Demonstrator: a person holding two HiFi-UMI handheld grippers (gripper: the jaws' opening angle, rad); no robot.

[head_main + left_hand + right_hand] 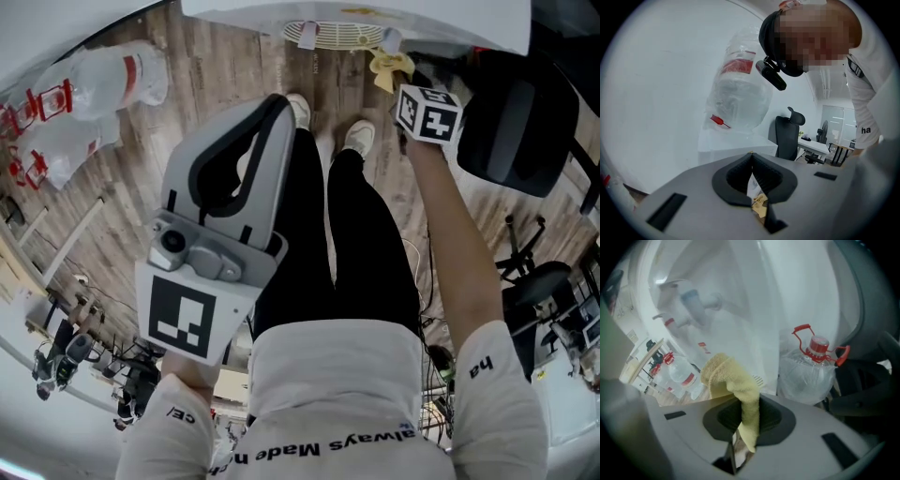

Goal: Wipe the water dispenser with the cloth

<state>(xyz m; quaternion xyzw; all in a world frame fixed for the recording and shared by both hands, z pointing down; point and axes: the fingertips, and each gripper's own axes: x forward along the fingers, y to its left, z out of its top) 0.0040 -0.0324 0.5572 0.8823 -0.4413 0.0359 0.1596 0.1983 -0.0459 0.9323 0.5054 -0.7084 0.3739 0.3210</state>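
Closest to me, the left gripper (279, 101) hangs idle over the floor, its fingers (736, 174) pressed together on nothing. Farther out, the right gripper (745, 405) has its fingers clamped on the yellow cloth (727, 375). The cloth bunches up above them, just in front of the white water dispenser (754, 301); I cannot tell whether it touches. To wipe well, I judge I should press the bunched part flat against the panel below the taps (701, 301), stroke evenly, and keep the hard fingertips off the plastic. Beyond, a water bottle (808, 373) stands beside the dispenser.
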